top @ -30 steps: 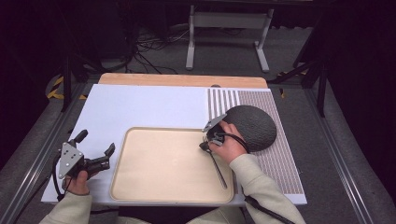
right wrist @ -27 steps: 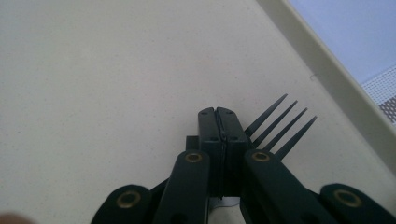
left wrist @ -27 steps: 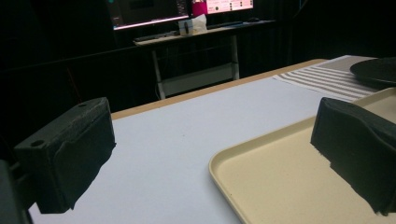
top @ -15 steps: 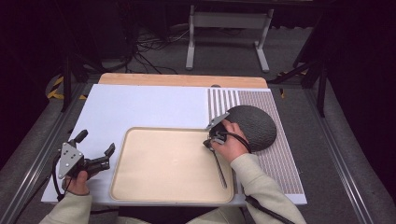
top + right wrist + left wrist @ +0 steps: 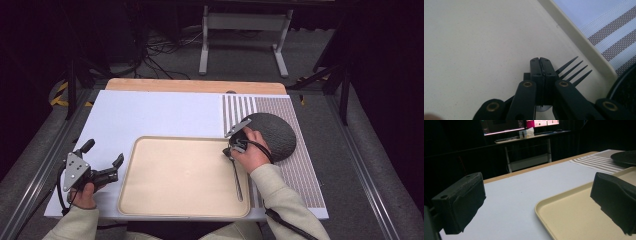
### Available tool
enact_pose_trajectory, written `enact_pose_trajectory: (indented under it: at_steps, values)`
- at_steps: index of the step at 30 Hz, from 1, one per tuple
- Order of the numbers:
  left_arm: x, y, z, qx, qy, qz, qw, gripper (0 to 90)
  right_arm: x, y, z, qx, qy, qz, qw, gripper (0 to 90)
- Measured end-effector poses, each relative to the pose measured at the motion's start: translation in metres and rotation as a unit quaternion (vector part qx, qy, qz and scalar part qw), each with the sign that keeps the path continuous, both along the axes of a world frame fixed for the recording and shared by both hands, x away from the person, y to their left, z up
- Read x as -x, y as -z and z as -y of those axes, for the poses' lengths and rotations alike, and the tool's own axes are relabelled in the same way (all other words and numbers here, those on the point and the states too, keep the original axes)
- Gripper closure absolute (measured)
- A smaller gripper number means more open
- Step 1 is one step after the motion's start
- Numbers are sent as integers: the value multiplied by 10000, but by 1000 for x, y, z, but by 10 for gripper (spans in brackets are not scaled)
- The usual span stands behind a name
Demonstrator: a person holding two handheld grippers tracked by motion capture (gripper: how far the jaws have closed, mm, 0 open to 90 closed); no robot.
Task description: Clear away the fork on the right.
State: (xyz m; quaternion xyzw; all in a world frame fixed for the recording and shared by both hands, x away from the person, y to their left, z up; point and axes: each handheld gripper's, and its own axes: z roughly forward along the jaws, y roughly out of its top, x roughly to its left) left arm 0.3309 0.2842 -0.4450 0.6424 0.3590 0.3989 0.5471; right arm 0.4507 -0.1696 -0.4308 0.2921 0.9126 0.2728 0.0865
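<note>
A black fork [image 5: 238,180] lies along the right side of the beige tray [image 5: 180,175], tines toward the far end. My right gripper [image 5: 229,151] is shut on the fork just behind its tines. In the right gripper view the jaws of that gripper [image 5: 540,62] are pressed together low over the tray [image 5: 474,50], and the tines [image 5: 574,71] stick out to their right. My left gripper [image 5: 104,152] is open and holds nothing, just left of the tray. In its own view the left gripper [image 5: 539,200] spans the tray's near corner [image 5: 579,215].
A dark round plate [image 5: 272,132] rests on a striped placemat [image 5: 300,170] right of the tray, close behind my right hand. The white mat [image 5: 165,115] reaches back to a wooden table edge [image 5: 195,86]. A desk with screens [image 5: 524,132] stands beyond.
My right gripper has edged slightly to the right with the fork. The left gripper has stayed where it was.
</note>
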Motion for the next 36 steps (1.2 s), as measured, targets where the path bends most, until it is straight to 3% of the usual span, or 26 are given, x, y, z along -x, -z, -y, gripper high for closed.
enact_pose_trajectory:
  at_steps: [16, 21, 25, 26, 27, 28, 29, 30, 33, 36]
  values:
    - [-2, 0, 3, 11, 33, -9, 10000, 5, -1, 1, 12, 30, 282, 8, 9996, 894]
    - [-3, 0, 2, 18, 39, -14, 10000, 5, 1, -2, 13, -76, 271, 61, 9996, 844]
    - [-3, 0, 2, 21, 40, -13, 10000, 5, 3, -7, 13, -195, 241, 147, 9994, 768]
    - [-2, 0, 2, 6, 37, -15, 10000, 5, 5, -13, 13, -382, 272, 228, 9986, 614]
    - [-2, 0, 2, 6, 37, -15, 10000, 5, 5, -13, 13, -382, 272, 228, 9986, 614]
    - [-2, 0, 2, 11, 35, -9, 10000, 5, 7, -15, 13, -517, 337, 279, 9977, 521]
    - [-2, 0, 2, 19, 30, -3, 10000, 5, 9, -19, 13, -808, 362, 383, 9953, 389]
    - [-2, 0, 2, -4, 26, -1, 10000, 5, 9, -19, 13, -808, 362, 383, 9953, 389]
    - [-2, 0, 1, -4, 7, -10, 10000, 5, 13, -27, 15, -1145, 256, 547, 9916, 291]
    - [-1, 0, 1, -10, 10, -6, 10000, 5, 18, -36, 17, -1247, 160, 708, 9895, 258]
